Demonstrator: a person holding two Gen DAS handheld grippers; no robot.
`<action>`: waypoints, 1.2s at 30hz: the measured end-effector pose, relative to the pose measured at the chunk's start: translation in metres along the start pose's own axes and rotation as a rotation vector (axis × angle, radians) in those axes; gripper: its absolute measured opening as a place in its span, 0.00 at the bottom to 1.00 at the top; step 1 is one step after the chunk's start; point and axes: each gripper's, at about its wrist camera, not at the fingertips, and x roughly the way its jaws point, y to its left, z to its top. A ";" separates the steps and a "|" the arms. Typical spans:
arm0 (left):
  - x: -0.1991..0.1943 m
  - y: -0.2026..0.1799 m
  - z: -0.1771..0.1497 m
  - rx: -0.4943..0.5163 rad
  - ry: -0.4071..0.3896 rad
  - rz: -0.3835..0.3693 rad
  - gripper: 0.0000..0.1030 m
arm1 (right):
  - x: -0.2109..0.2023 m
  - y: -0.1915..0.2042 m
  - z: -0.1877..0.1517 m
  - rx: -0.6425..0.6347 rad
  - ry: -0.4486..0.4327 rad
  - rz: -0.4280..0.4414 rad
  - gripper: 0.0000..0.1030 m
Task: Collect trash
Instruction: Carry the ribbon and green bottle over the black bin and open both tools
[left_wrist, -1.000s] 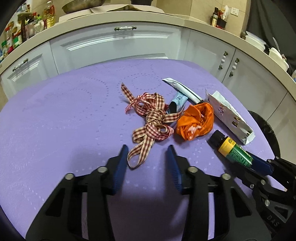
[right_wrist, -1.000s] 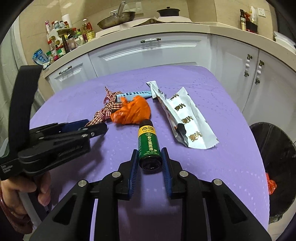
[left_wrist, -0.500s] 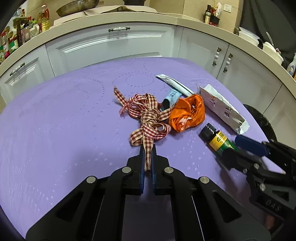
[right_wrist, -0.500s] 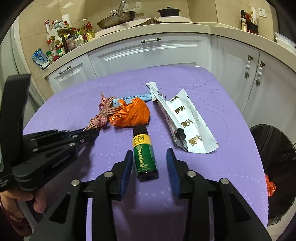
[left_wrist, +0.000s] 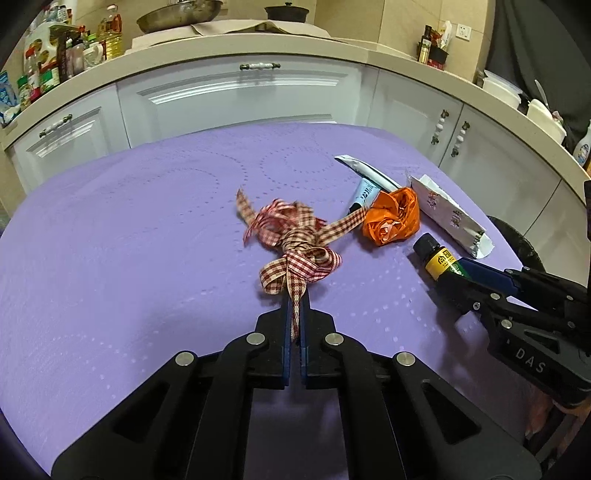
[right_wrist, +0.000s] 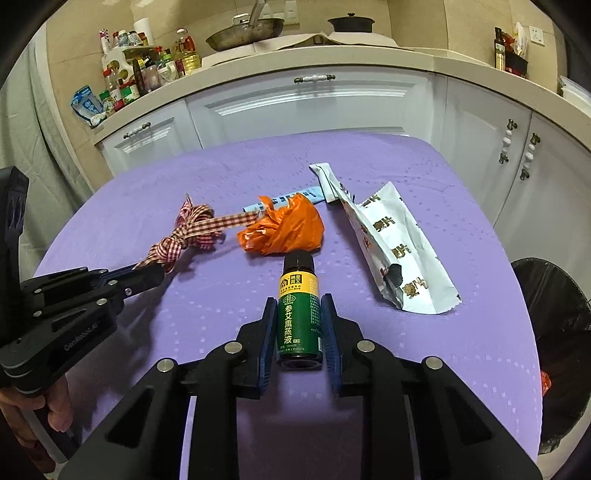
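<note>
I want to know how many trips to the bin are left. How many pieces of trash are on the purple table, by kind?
Checked ribbon: 1, pinched by the left gripper
Small bottle: 1, between the right gripper fingers
Orange plastic bag: 1
White foil wrapper: 1
Blue-and-white sachet: 1
Total: 5

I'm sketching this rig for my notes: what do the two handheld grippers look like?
Both are matte black plastic linkages with silver rivets and blue ribbed pads. The left gripper shows faint raised lettering on its side in the right wrist view; the right gripper reads "DAS" in the left wrist view. Bare hands hold them; no cables show.
</note>
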 end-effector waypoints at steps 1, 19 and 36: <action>-0.003 0.001 0.000 0.000 -0.004 0.000 0.03 | -0.003 0.001 0.000 0.001 -0.006 -0.001 0.24; -0.057 -0.055 0.000 0.071 -0.096 -0.057 0.02 | -0.086 -0.052 -0.024 0.114 -0.144 -0.138 0.24; -0.045 -0.219 0.020 0.303 -0.149 -0.253 0.02 | -0.146 -0.160 -0.056 0.276 -0.229 -0.404 0.24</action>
